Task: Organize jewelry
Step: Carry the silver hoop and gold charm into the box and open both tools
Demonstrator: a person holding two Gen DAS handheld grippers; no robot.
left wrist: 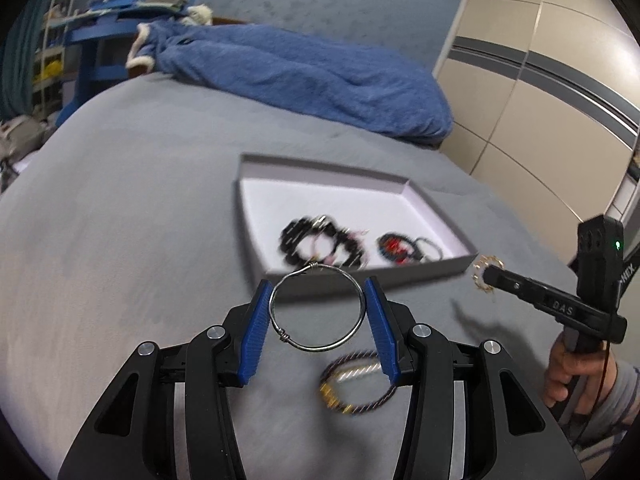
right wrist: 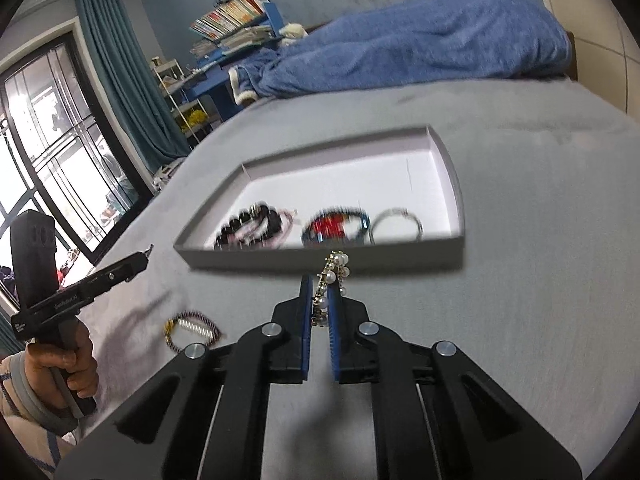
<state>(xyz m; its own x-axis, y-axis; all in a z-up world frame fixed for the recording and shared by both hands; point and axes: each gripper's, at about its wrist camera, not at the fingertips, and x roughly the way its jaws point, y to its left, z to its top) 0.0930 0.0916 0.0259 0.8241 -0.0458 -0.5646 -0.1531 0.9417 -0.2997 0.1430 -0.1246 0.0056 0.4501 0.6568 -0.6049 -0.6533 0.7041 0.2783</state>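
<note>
My left gripper (left wrist: pixel 318 288) is shut on a silver wire bangle (left wrist: pixel 317 307), its blue pads pressing the ring's sides, just short of the grey jewelry tray (left wrist: pixel 460 268). My right gripper (right wrist: pixel 319 280) is shut on a gold pearl bracelet (right wrist: pixel 330 280), held above the bed near the tray's (right wrist: pixel 320 258) front wall. The tray holds a black bead bracelet (right wrist: pixel 248 228), a red and blue one (right wrist: pixel 332 227) and a thin dark bangle (right wrist: pixel 396 220). A purple and gold cord bracelet (left wrist: pixel 356 380) lies on the bed under my left gripper; it also shows in the right wrist view (right wrist: pixel 192 330).
A grey bedspread (left wrist: pixel 140 200) covers the bed. A blue blanket (left wrist: pixel 304 76) is heaped at the far end. A wardrobe (left wrist: pixel 540 80) stands at the right, a blue shelf with books (right wrist: pixel 240 24) and a window (right wrist: pixel 48 140) at the left.
</note>
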